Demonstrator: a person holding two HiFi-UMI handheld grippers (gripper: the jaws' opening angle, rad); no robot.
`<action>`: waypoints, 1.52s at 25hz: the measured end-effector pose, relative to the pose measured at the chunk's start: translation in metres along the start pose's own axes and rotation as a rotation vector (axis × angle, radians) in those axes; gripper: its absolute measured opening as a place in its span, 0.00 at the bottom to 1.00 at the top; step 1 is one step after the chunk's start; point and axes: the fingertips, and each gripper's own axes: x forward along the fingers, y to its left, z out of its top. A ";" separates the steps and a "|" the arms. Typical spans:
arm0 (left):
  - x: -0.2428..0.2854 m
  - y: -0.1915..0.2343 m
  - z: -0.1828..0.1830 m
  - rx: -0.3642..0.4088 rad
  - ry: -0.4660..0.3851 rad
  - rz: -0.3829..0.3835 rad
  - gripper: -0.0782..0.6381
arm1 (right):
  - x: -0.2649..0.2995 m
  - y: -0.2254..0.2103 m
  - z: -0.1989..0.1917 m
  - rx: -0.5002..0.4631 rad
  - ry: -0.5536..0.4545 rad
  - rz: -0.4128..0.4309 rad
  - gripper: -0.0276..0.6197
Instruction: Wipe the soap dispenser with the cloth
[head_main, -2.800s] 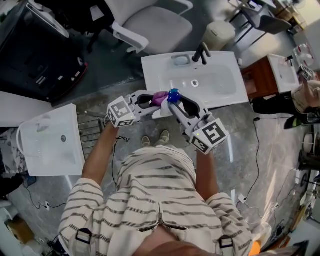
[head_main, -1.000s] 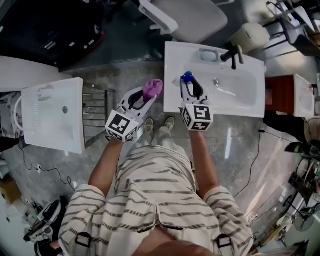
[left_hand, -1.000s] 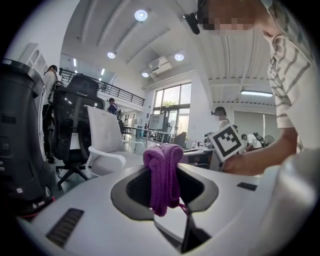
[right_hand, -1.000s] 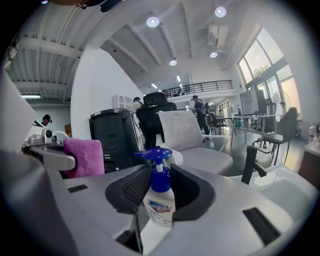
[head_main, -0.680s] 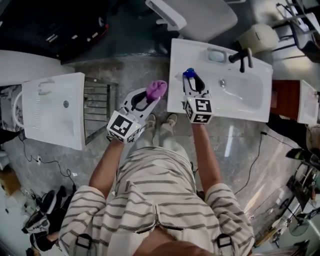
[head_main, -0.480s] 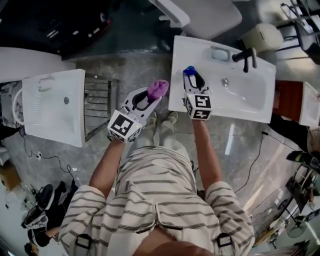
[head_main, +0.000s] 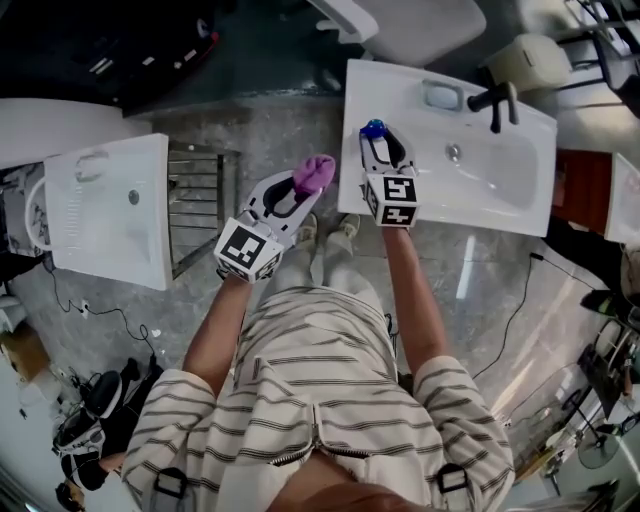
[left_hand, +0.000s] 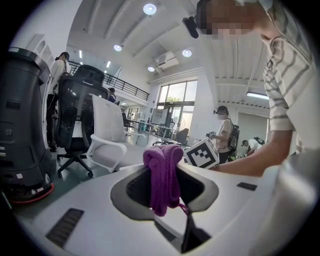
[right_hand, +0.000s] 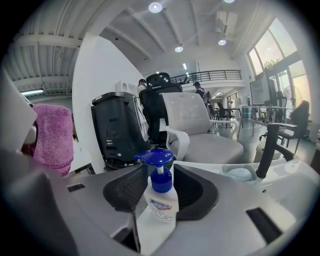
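**Q:** What is worn on the upper body?
**A:** A cream shirt (head_main: 320, 390) with thin dark horizontal stripes and short sleeves (head_main: 175, 400). Two dark straps (head_main: 168, 478) with buckles lie on it, one per side.
**Q:** And elsewhere?
**A:** Pale trousers (head_main: 335, 275), light shoes (head_main: 347, 224), and a dark device (left_hand: 197, 17) mounted on the head.

Both forearms extended forward, side by side. Left gripper (head_main: 308, 184) — jaws clamped on the bunched purple cloth (left_hand: 162, 172), tips angled toward the other hand. Right gripper (head_main: 375, 146) — jaws apart, having just opened wider, with the soap dispenser (right_hand: 162, 200) standing loose between them
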 end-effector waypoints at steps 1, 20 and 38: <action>0.000 0.000 -0.001 0.000 0.000 0.000 0.27 | 0.000 0.002 0.000 -0.002 0.002 0.006 0.34; -0.011 -0.007 0.030 0.009 -0.082 0.131 0.27 | -0.089 0.005 0.046 0.095 -0.148 -0.085 0.06; -0.001 -0.048 0.090 0.121 -0.183 0.104 0.27 | -0.181 0.028 0.105 0.129 -0.274 -0.142 0.04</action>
